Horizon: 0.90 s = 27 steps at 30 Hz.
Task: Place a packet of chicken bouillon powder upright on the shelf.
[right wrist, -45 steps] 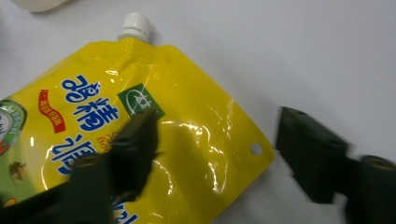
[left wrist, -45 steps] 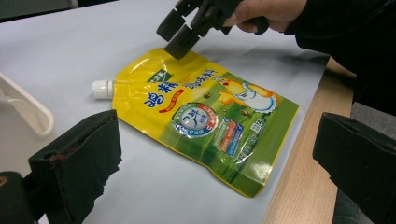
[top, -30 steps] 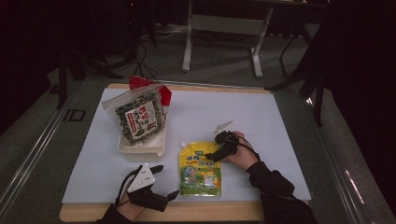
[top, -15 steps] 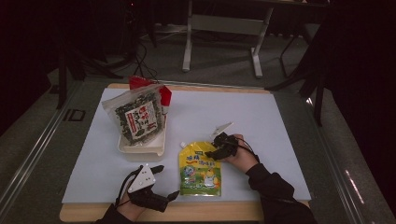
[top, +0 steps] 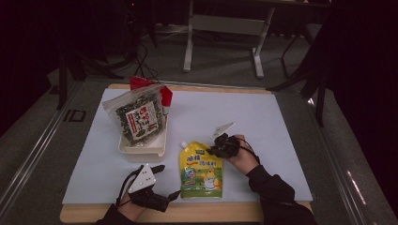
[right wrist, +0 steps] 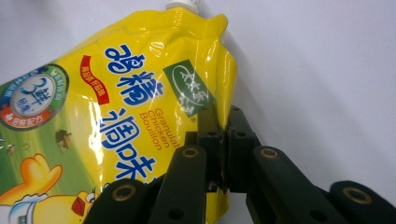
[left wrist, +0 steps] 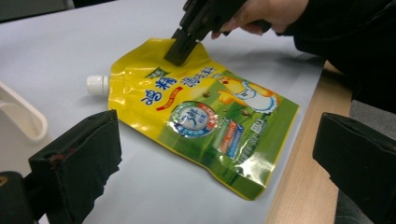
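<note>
A yellow spouted pouch of chicken bouillon [top: 202, 171] lies flat on the white table cover, near the front. My right gripper [top: 213, 150] comes in from the right. Its jaws have just been closing and now pinch the pouch's upper right edge [right wrist: 219, 60]; in the right gripper view the right gripper [right wrist: 223, 126] has the film clamped between its pads. The left gripper view shows the same grip [left wrist: 182, 46] on the pouch [left wrist: 201, 116]. My left gripper [top: 169, 180] rests open at the front edge, left of the pouch, with nothing between its fingers [left wrist: 79, 158].
A white tray [top: 141, 147] stands at the left centre, with a seaweed bag [top: 138, 117] leaning in it and a red packet [top: 141, 83] behind. The table's wooden front edge [top: 187, 213] runs just below the pouch. Chairs and a stand are beyond the table.
The right gripper's jaws have closed onto the pouch's upper right edge, and that hand has shifted slightly. The left gripper has stayed where it was.
</note>
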Each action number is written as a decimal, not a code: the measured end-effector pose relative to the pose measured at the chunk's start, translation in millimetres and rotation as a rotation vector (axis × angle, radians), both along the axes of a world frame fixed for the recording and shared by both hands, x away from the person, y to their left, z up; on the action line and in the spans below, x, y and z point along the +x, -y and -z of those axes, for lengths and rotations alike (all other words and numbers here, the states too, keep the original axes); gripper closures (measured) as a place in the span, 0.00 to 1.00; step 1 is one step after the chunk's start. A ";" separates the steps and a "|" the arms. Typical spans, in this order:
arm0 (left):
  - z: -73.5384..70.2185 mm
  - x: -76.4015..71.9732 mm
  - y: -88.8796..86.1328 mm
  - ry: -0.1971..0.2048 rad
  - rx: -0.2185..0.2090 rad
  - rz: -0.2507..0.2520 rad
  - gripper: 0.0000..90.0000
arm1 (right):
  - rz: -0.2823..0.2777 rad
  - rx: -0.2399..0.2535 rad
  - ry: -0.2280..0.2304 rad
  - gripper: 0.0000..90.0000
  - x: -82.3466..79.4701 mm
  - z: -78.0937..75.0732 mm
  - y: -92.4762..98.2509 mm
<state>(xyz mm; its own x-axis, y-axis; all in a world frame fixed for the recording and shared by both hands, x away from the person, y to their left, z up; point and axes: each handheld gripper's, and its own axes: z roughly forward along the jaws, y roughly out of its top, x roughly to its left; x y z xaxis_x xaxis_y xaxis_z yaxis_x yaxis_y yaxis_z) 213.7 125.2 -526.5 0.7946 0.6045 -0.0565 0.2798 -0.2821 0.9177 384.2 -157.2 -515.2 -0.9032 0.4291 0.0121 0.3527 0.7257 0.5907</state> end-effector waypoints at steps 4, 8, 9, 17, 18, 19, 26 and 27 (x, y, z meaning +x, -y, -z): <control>-2.2 1.3 -0.7 0.024 -0.010 0.003 0.02 | -0.010 0.031 0.011 0.97 -3.7 -12.9 4.9; -4.1 4.6 -1.8 -0.019 -0.019 0.002 0.03 | -0.024 0.064 0.035 0.97 -10.1 -27.4 9.0; -4.8 5.2 -1.6 -0.028 -0.013 -0.002 0.03 | -0.029 0.072 0.045 0.97 -12.5 -31.5 9.5; -9.3 8.9 0.5 -0.061 0.000 -0.001 0.03 | -0.079 0.122 0.107 0.97 -32.4 -59.4 12.1; -10.1 9.4 1.5 -0.060 0.013 -0.007 0.03 | -0.087 0.128 0.112 0.97 -34.9 -62.3 12.6; -10.6 10.2 1.8 -0.063 0.011 0.002 0.03 | -0.090 0.133 0.119 0.97 -37.8 -64.9 13.0; -15.0 18.6 8.6 -0.071 0.019 0.016 0.07 | -0.126 0.158 0.150 0.97 -53.8 -78.7 15.3; -15.5 20.1 9.5 -0.075 0.020 0.021 0.09 | -0.129 0.160 0.156 0.97 -56.2 -80.2 15.8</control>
<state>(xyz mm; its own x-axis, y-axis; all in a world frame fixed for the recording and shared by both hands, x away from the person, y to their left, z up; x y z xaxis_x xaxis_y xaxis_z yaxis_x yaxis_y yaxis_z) 233.8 115.7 -510.9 0.8011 0.5894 -0.1048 0.3415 -0.3063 0.8886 328.0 -173.1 -435.0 -0.9467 0.3137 -0.0736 0.1584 0.6520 0.7415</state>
